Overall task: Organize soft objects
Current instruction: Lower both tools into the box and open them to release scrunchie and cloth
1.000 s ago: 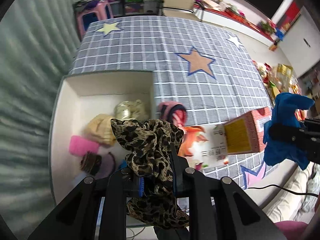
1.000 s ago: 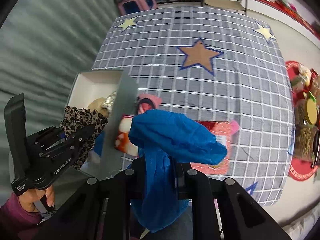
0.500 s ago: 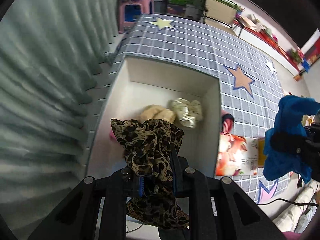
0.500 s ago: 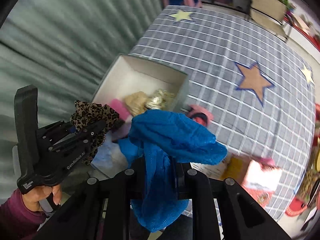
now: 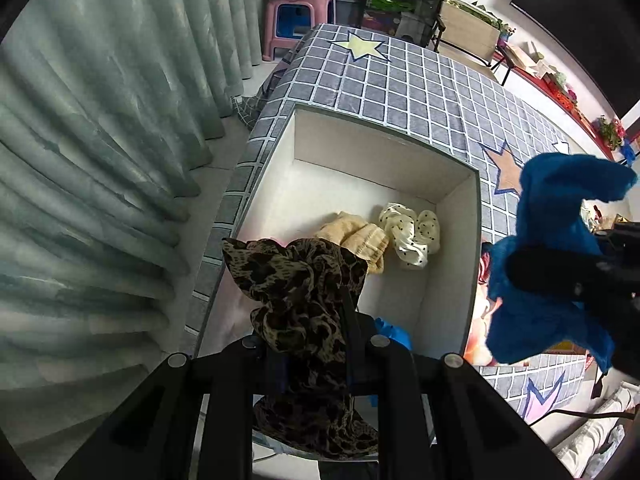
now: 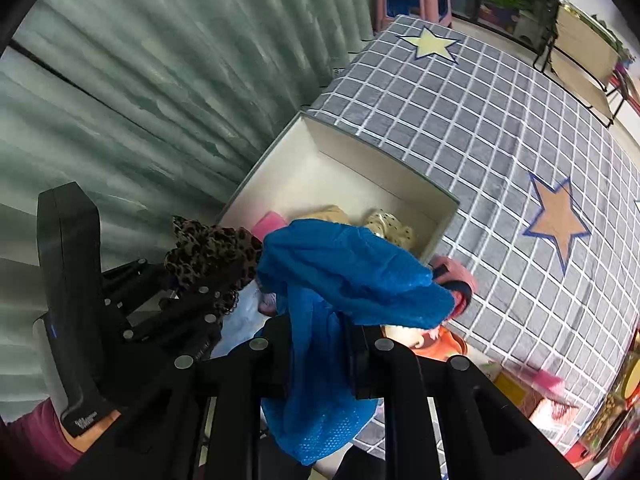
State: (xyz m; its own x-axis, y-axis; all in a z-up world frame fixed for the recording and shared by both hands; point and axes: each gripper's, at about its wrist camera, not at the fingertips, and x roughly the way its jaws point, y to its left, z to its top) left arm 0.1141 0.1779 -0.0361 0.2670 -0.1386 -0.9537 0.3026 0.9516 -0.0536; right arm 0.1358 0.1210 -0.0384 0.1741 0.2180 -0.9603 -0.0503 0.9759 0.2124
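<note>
My left gripper (image 5: 316, 344) is shut on a leopard-print scrunchie (image 5: 300, 280) and holds it above the near end of a white open box (image 5: 376, 148). My right gripper (image 6: 320, 336) is shut on a blue cloth (image 6: 344, 272), held above the box's near right corner; it also shows in the left wrist view (image 5: 560, 256). In the box lie a beige cloth (image 5: 356, 236), a cream dotted scrunchie (image 5: 412, 228), a pink item (image 6: 269, 222) and a blue piece (image 5: 394, 334). The scrunchie also shows in the right wrist view (image 6: 208, 248).
The box stands at the left edge of a table with a grey checked star cloth (image 5: 424, 84). A pink-and-black item (image 6: 456, 280) and a colourful packet (image 6: 436, 344) lie right of the box. Green curtains (image 5: 100, 140) hang left. A pink stool (image 5: 296, 20) stands beyond.
Both grippers have swung left from the packet area to above the box, each still holding its cloth. The box interior now fills the left wrist view.
</note>
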